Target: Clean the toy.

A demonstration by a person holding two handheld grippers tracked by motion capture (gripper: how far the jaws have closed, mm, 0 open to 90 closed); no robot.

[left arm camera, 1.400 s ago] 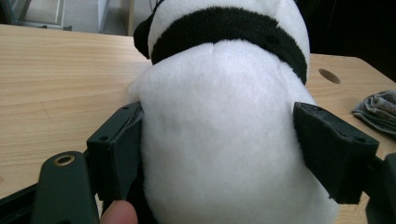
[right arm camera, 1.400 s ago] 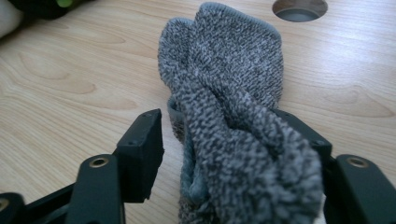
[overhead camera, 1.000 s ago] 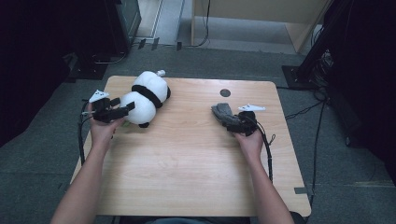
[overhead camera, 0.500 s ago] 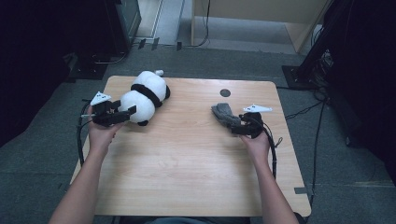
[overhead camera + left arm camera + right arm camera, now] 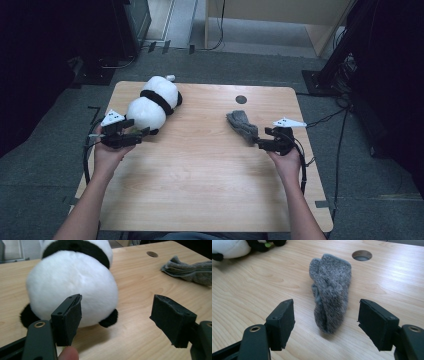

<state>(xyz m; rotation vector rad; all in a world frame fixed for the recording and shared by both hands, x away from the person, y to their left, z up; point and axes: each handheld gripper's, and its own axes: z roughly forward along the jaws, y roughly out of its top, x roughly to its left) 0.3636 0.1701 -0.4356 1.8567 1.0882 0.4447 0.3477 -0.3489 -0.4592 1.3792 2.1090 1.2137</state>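
A black-and-white panda plush (image 5: 152,102) lies at the table's far left. My left gripper (image 5: 142,134) hovers just in front of the panda's round white end (image 5: 72,287). Its jaws have just been closing a little, stand apart, and hold nothing between the pads. A grey knitted sock (image 5: 242,126) lies right of centre. My right gripper (image 5: 260,145) points at the sock (image 5: 330,292) with its jaws wide apart. The sock's near end reaches toward the gap, and neither pad touches it.
The wooden table (image 5: 200,190) has a round cable hole (image 5: 241,99) near its far edge, beyond the sock. Bare wood stretches from the two objects to the near edge. Cables trail from both grippers over the table's sides.
Both hands have drawn back toward the near edge. The left gripper has come off the panda and the right has moved back and right from the sock. Panda and sock stay put.
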